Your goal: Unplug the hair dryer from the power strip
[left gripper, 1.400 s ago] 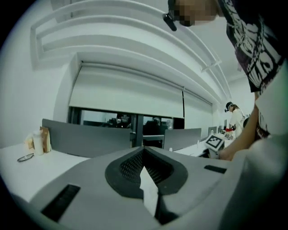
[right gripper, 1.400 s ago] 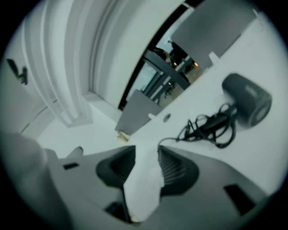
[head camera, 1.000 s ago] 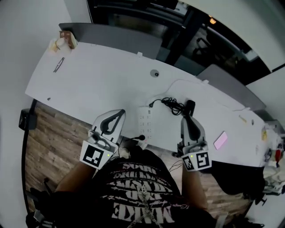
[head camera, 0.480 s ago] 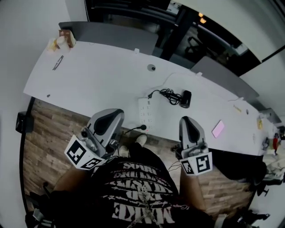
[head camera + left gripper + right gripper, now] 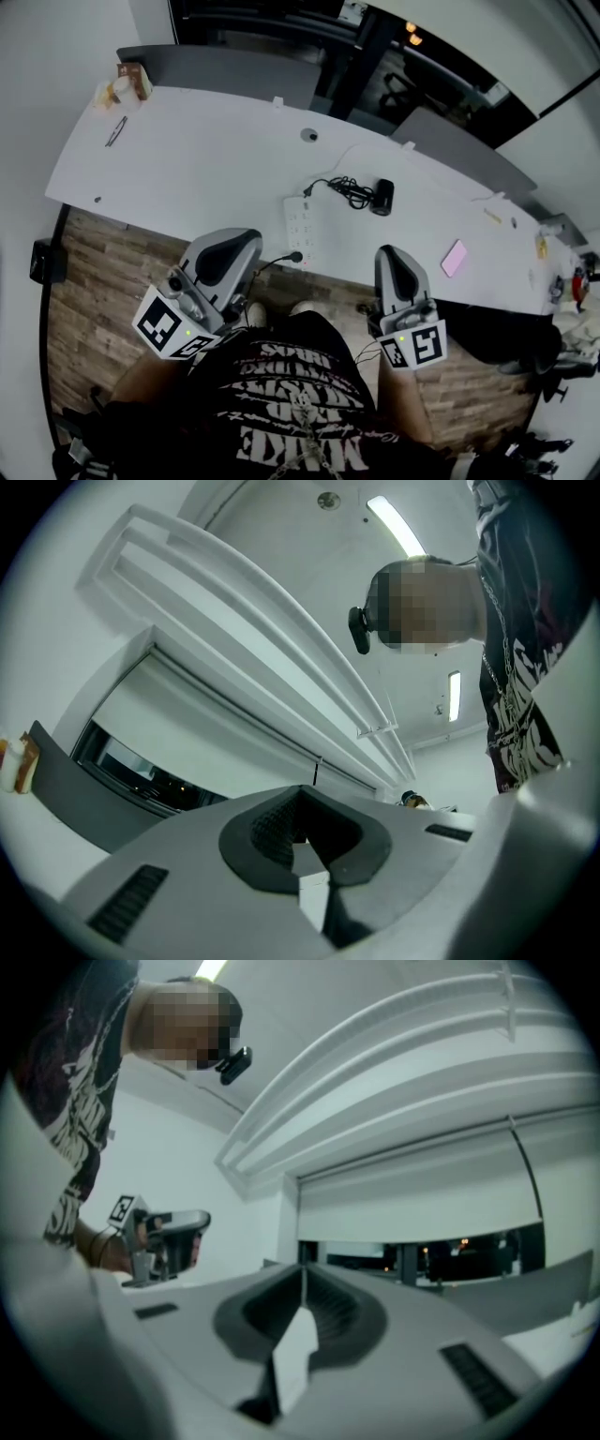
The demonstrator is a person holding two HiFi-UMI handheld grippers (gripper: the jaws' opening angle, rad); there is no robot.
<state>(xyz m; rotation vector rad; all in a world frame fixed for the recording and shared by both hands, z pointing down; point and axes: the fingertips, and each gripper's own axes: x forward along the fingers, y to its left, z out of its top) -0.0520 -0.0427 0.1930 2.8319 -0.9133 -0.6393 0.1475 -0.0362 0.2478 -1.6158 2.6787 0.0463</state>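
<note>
Both my left tool [image 5: 246, 242] and right tool [image 5: 388, 255] are closed and empty, short of the worktop [image 5: 187, 159] edge. The power strip [image 5: 300, 228] lies ahead between them, its length pointing away from me. The hair dryer [image 5: 382, 197] rests beside its far end, nearer my right tool.

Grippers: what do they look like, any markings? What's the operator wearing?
Left gripper and right gripper match: smooth light-grey shells tapering to rounded tips, dark ribbed pads inside. Each carries a white cube with black square markers at the rear. The person wears a black T-shirt with white print.
</note>
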